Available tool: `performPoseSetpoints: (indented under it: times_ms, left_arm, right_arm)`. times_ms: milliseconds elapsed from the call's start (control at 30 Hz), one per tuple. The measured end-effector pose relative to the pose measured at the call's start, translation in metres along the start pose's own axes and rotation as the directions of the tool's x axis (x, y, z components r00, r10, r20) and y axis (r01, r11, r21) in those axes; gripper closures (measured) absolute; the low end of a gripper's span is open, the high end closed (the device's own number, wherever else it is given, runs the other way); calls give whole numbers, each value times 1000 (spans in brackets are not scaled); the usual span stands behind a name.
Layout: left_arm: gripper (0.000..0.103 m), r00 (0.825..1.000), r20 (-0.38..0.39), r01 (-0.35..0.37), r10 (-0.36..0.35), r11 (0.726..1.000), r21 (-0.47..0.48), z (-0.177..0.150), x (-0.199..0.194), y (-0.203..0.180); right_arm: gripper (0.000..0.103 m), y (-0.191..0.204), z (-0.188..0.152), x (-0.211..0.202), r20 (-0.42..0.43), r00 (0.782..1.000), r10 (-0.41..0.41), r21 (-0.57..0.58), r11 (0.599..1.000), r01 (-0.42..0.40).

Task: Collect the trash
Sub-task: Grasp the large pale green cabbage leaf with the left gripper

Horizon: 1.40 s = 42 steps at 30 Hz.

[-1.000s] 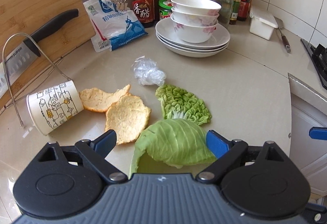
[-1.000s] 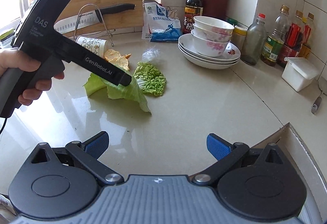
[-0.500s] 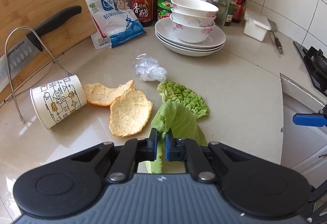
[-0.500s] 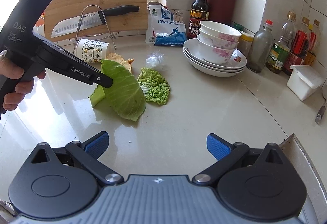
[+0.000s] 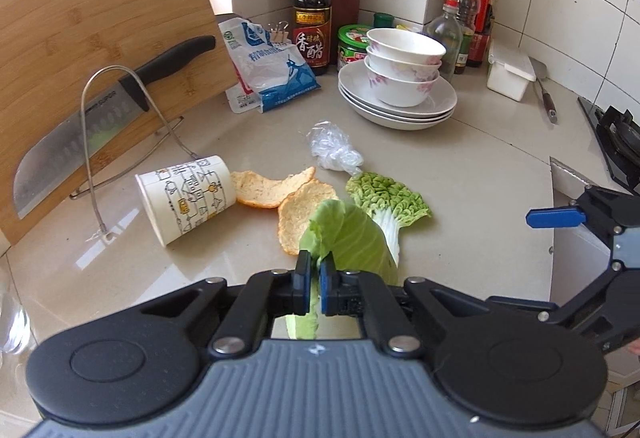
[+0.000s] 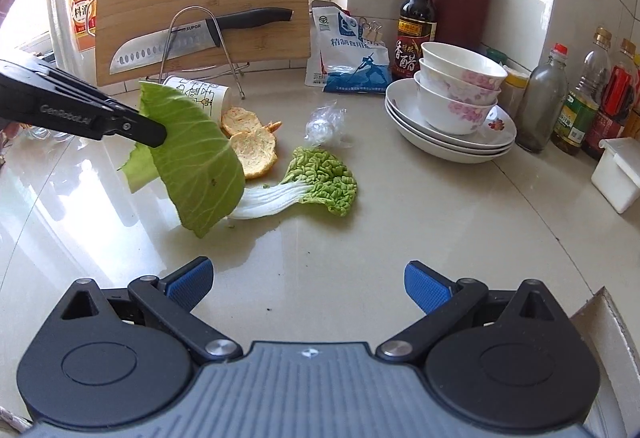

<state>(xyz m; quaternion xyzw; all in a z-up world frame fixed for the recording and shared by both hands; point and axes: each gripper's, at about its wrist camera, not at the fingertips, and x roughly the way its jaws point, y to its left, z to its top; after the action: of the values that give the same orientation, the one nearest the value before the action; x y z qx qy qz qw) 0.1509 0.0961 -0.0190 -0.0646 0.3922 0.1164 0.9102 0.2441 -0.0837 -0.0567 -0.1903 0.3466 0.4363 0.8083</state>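
Observation:
My left gripper point(image 5: 314, 284) is shut on a smooth green cabbage leaf point(image 5: 352, 238) and holds it lifted off the counter; the leaf also hangs in the right wrist view point(image 6: 196, 166). On the counter lie a crinkled cabbage leaf point(image 5: 388, 194) with a white stem, two orange peels point(image 5: 296, 198), a crumpled clear plastic wrap point(image 5: 334, 152) and a tipped paper cup point(image 5: 188, 198). My right gripper point(image 6: 308, 284) is open and empty over the counter's near right part, apart from the trash.
A cutting board point(image 5: 100, 50) with a knife point(image 5: 100, 122) leans in a wire rack at left. A salt bag point(image 5: 268, 70), vinegar bottle point(image 5: 312, 14), stacked bowls on plates point(image 5: 400, 86), bottles and a white box point(image 5: 510, 74) line the back. A stove point(image 5: 616, 142) is at right.
My left gripper closed on the smooth cabbage leaf and lifted it up off the counter, uncovering the crinkled leaf's white stem. My right gripper stayed open and shifted slightly.

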Motion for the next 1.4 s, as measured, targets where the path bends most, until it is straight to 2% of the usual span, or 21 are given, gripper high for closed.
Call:
performPoseSetpoints:
  times_ms: [167,267,433,600,767,867,967,1067,1167,1233,1333,1400]
  left_arm:
    - [101,999,10,-30,30,999,-36,-6,-14,15]
    - [101,998,22,-50,51,998,-49,-6,-20,23]
    - [101,996,33,-76,78,995,-60,-7,-22,34]
    - [101,997,17,-69,70,996,-59,-10,-13,39]
    - [100,998,-3,-57,57,997,-46,-13,-3,36]
    - [93,998,-11,-56,55,998,-37,-15,1,35]
    - [93,999,-17,-50,49,998,-26,-16,3,33]
    - [84,999,-15,-38,38,999,-19,-17,4,32]
    - [70,999,-12,-37,37,999,3,-17,4,30]
    - [51,999,-8,-36,36,999,13,-17,4,30]
    - [32,999,0,-36,36,999,31,-17,5,29]
    - [32,999,0,-38,38,998,44,-18,7,28]
  right_arm:
    - [1,8,11,35,-40,997,60,33,998,-58]
    - [2,15,19,53,-52,997,60,44,997,-58]
    - [2,20,39,69,-38,999,9,71,997,-7]
    - [2,23,59,79,-13,999,-44,70,997,45]
    - [2,28,67,103,-40,990,-138,48,989,140]
    - [2,31,69,116,-55,982,-183,33,982,185]
    - [2,35,68,124,-65,975,-213,11,977,214]
    - [2,37,66,122,-68,970,-234,-19,972,233]
    - [2,36,62,110,-56,970,-235,-38,972,233]
    - [1,32,62,100,-45,970,-241,-30,970,239]
    - [0,25,62,84,-43,973,-226,-8,974,226]
    - [0,22,60,82,-66,975,-213,-1,977,213]
